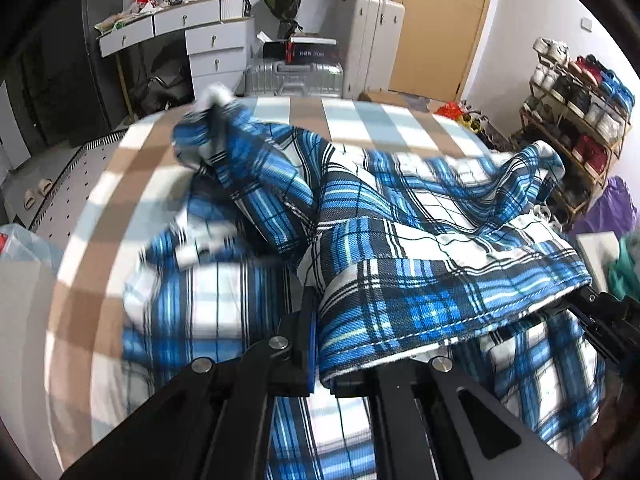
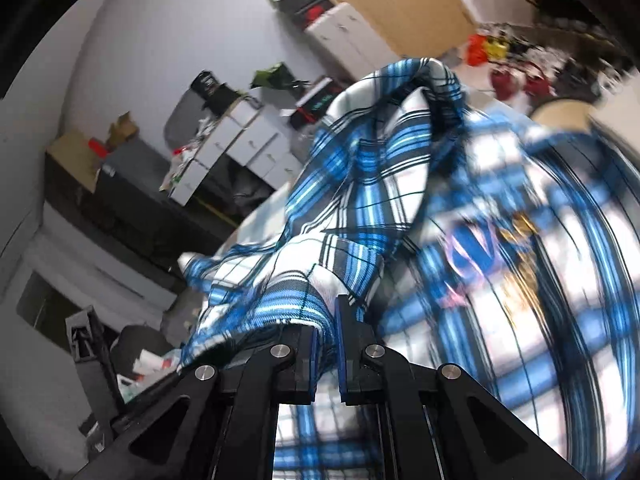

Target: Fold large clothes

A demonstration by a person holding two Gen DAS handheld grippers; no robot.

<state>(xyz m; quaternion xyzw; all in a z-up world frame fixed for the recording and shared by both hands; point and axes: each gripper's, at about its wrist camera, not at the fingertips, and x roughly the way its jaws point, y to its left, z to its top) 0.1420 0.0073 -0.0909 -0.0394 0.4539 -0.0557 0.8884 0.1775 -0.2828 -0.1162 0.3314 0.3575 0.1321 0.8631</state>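
Shirt (image 1: 400, 216) cloth, blue and white checked, lies bunched on the striped bed (image 1: 132, 184). The left gripper (image 1: 320, 344) pinches its hem tight, near the bed's front edge. From the right wrist, the right gripper (image 2: 326, 344) squeezes another fold of the shirt (image 2: 360, 184), lifted above the bed.

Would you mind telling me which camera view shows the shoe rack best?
The left wrist view: the shoe rack stands clear at the right edge, shelves of shoes visible beyond the plaid shirt. In the right wrist view that corner is a blur of red shapes, with no rack discernible.
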